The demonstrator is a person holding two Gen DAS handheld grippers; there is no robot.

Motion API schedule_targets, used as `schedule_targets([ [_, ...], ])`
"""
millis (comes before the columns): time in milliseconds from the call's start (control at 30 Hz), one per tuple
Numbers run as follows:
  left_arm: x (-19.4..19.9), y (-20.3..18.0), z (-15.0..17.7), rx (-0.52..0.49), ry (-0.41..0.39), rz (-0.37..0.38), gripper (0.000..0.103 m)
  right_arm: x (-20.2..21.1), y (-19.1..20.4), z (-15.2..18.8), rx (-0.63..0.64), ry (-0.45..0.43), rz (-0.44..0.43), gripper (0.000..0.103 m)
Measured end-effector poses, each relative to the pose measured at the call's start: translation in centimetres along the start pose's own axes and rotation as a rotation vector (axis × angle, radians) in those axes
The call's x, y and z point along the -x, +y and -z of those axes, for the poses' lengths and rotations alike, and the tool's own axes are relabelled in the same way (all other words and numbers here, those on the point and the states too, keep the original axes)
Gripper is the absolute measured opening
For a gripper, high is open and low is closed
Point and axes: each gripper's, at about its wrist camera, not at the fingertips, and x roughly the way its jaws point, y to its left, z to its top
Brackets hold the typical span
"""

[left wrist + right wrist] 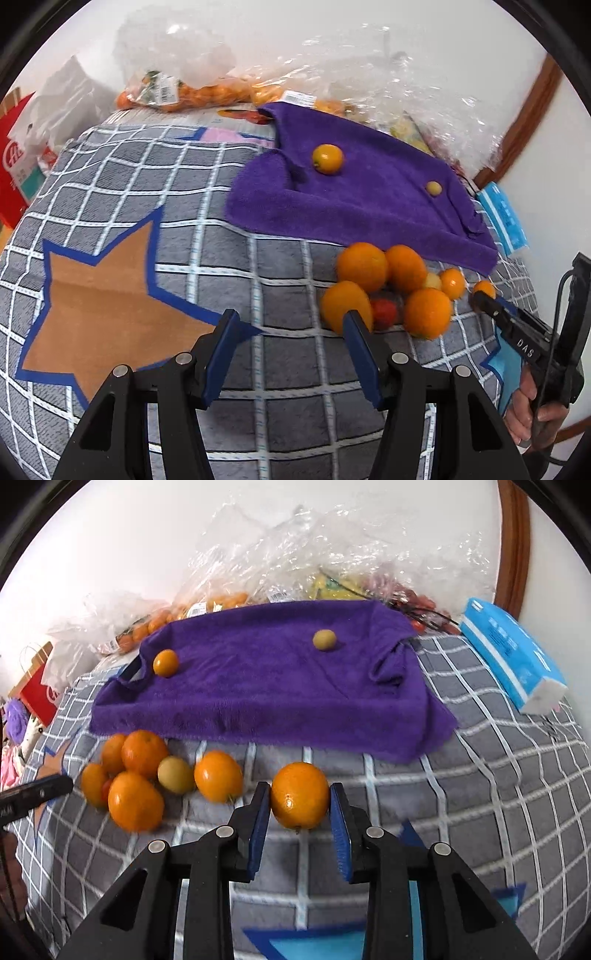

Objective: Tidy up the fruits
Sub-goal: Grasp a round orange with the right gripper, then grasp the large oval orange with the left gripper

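one orange (299, 795) sits clamped between the blue pads (259, 823) of the right gripper (300, 812), both pads pressing its sides; skin bright, glossy, a small stem nub at the bottom. it is over the grey checked bedspread (461, 794), just in front of the near edge of the purple towel (266, 686).

several loose fruits lie in a pile (147, 775) to the left of the held orange on the bedspread: larger oranges, a pale yellow-green round one (176, 774), an orange oval one (218, 775), and a small red fruit (384, 312) tucked in the middle. they touch one another.

two fruits are on the towel, well apart: a small orange one (166, 662) near its left end, a small yellow-green one (324, 640) toward the right.

left gripper (291, 332): jaws partly open, nothing between them, over bare bedspread just left of the pile; one pad overlaps the nearest fruit in the left wrist view, contact cannot be told.

right gripper is seen from the left wrist view (484, 295) with a hand (532, 410) on its handle.

behind the towel: clear plastic bags (295, 554) with more small oranges, red fruit and something yellow. blue tissue pack (509, 653) lies right of the towel, red paper bag (37, 694) at far left.
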Motion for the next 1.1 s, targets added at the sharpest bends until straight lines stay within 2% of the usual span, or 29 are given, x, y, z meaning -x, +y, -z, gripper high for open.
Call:
schedule_targets([
  [200,-0.7,-1.7,0.0,-0.022,0.012,0.022,0.056,0.8,-0.5,1.7,-0.004,-0.031,-0.012,0.032],
  [367,-1.5,-2.3,-0.4,-0.001,0.018,0.027,0.054,0.9,-0.3,2.1,0.002,-0.05,-0.008,0.032],
  [500,-2.2,-2.5,-0.6,0.027,0.037,0.073,0.033,1.1,-0.6,2.0,-0.016,-0.049,-0.028,0.032],
  [767,-1.3,-1.7,-0.2,0.003,0.05,0.027,0.032,1.1,-1.3,2.0,-0.049,-0.049,-0.055,0.032],
  [900,-1.9,-2.6,-0.1,-0.039,0.043,-0.022,0.039,0.9,-1.4,2.0,-0.05,-0.048,-0.06,0.032],
  [967,-2.4,-3.1,0.2,-0.062,0.035,-0.05,0.038,0.9,-1.4,2.0,-0.051,-0.048,-0.063,0.032],
  [1000,-2.5,-3.3,0.4,-0.068,0.022,-0.053,0.032,0.9,-1.4,2.0,-0.053,-0.048,-0.064,0.032],
  [1100,-2.3,-3.3,0.5,-0.061,0.001,-0.048,0.032,0.9,-1.6,2.0,-0.063,-0.047,-0.075,0.032],
])
